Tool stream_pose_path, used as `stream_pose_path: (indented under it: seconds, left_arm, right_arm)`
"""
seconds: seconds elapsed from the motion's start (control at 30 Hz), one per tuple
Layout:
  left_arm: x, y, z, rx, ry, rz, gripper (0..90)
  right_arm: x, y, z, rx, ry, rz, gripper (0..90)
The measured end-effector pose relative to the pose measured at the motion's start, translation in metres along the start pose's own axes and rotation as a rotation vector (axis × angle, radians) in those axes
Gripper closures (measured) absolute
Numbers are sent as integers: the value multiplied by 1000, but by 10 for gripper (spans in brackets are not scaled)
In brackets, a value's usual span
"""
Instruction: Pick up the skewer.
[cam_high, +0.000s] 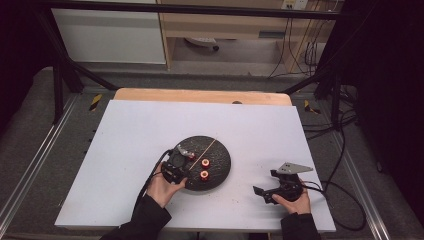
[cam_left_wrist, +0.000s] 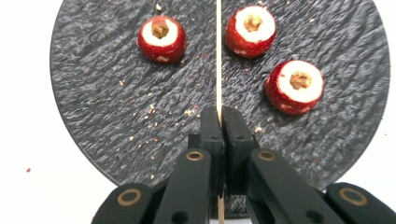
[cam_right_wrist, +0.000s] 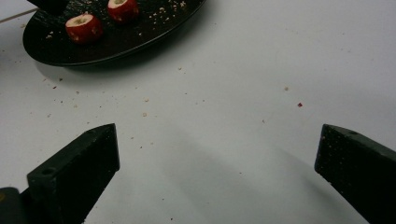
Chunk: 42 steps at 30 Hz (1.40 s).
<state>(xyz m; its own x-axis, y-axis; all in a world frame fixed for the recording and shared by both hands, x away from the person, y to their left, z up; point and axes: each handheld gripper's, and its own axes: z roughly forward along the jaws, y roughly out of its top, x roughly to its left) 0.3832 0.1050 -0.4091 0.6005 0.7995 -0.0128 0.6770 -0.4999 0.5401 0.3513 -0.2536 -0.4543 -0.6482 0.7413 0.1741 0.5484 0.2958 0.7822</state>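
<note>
Left hand-held gripper (cam_left_wrist: 218, 114) clenched on a thin wooden skewer (cam_left_wrist: 218, 51); the jaws are shut flat on it near its low end. The skewer runs straight ahead over the black plate (cam_left_wrist: 93, 107), between the fruits. 3 cored red fruits sit on the plate: 1 left of the skewer (cam_left_wrist: 161, 38), 2 right of it (cam_left_wrist: 251, 30) (cam_left_wrist: 295, 86). None is on the skewer yet. In the high view the left hand-held gripper (cam_high: 176, 167) is over the plate's near-left edge.

Right hand-held gripper (cam_right_wrist: 217, 163) released, jaws wide apart, holding nothing, low over the bare desk (cam_right_wrist: 261, 70), well apart from the plate (cam_right_wrist: 154, 32).

Risks, judged from here:
- The skewer is thin and gripped near 1 end, so it may pivot or slip in the jaws once its tip meets a fruit
- Nothing steadies the fruits; a push may roll 1 across the plate or off onto the desk
- An off-centre stab may miss the cored hole and split the flesh
- Crumbs on plate and desk may make the fruits skid
</note>
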Motion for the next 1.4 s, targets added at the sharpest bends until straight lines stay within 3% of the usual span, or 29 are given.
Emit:
stream_pose_path:
  seconds: [0.17, 0.53, 0.57, 0.97, 1.23, 1.4]
  left_arm:
    - [7, -10, -9, -55, -3, 34, 879]
    - [28, -41, -25, -200, -99, 36, 879]
    - [31, -47, -29, -227, -110, 53, 879]
    - [50, -84, -47, -347, -133, 54, 879]
    - [58, -96, -52, -406, -152, 52, 880]
    - [59, -100, -50, -413, -159, 52, 879]
  right_arm:
    - [0, 0, -1, 4, -4, 1, 10]
    - [0, -1, -1, 13, -16, 5, 9]
    - [1, 0, -1, 15, -18, 9, 10]
    - [1, 0, 0, 17, -29, 31, 11]
    - [1, 1, 2, 22, -29, 40, 11]
    - [2, 1, 3, 21, -29, 50, 11]
